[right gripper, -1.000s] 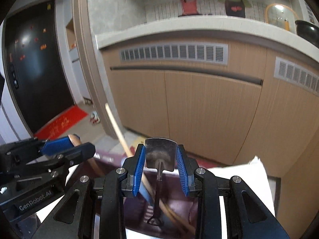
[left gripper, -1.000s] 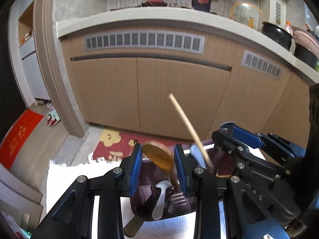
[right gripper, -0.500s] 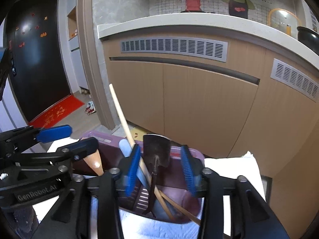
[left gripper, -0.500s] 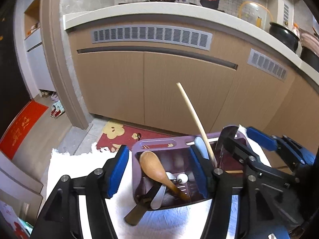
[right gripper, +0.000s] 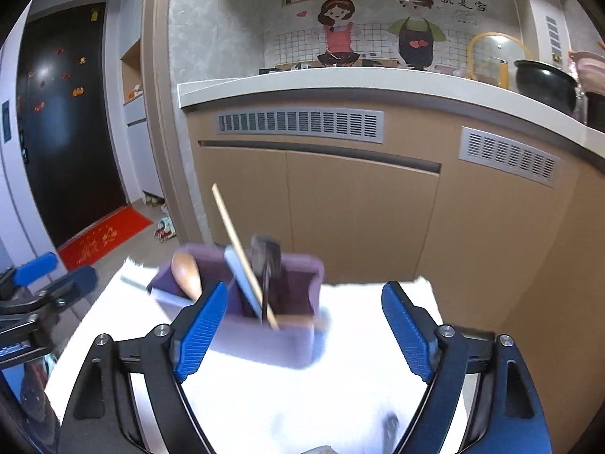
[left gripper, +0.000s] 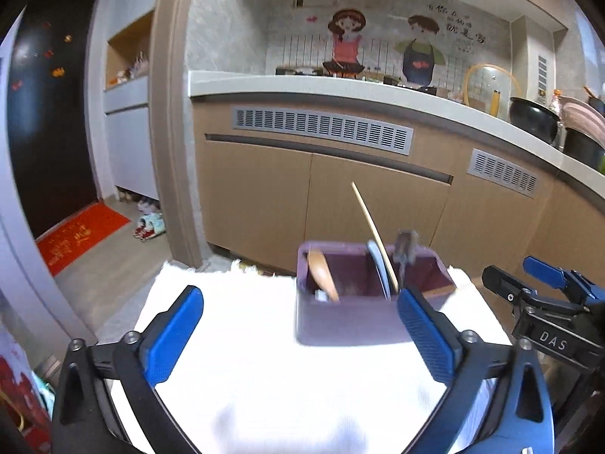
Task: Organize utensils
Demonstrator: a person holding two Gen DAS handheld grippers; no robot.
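A purple utensil holder [left gripper: 351, 321] stands on a white cloth [left gripper: 264, 378]. In it are a wooden spoon [left gripper: 321, 270], a long wooden stick [left gripper: 372, 229], a pale blue utensil [left gripper: 378, 268] and a dark metal spatula [left gripper: 405, 247]. My left gripper [left gripper: 300, 335] is open and empty, drawn back in front of the holder. My right gripper [right gripper: 304, 327] is open and empty, also in front of the holder [right gripper: 264, 329]. The spoon [right gripper: 187, 274], stick [right gripper: 242, 249] and spatula [right gripper: 266, 257] show there too. Each gripper appears at the edge of the other's view.
Wooden kitchen cabinets [left gripper: 340, 196] with a white countertop [left gripper: 340, 87] stand behind the table. Black pots [left gripper: 533, 117] sit on the counter at right. A dark door [right gripper: 64, 132] and red mat [right gripper: 106, 234] are at left. The cloth's far edge is just behind the holder.
My left gripper let go of the wooden spoon and my right let go of the spatula, both now in the holder. Both grippers opened wide and pulled back.
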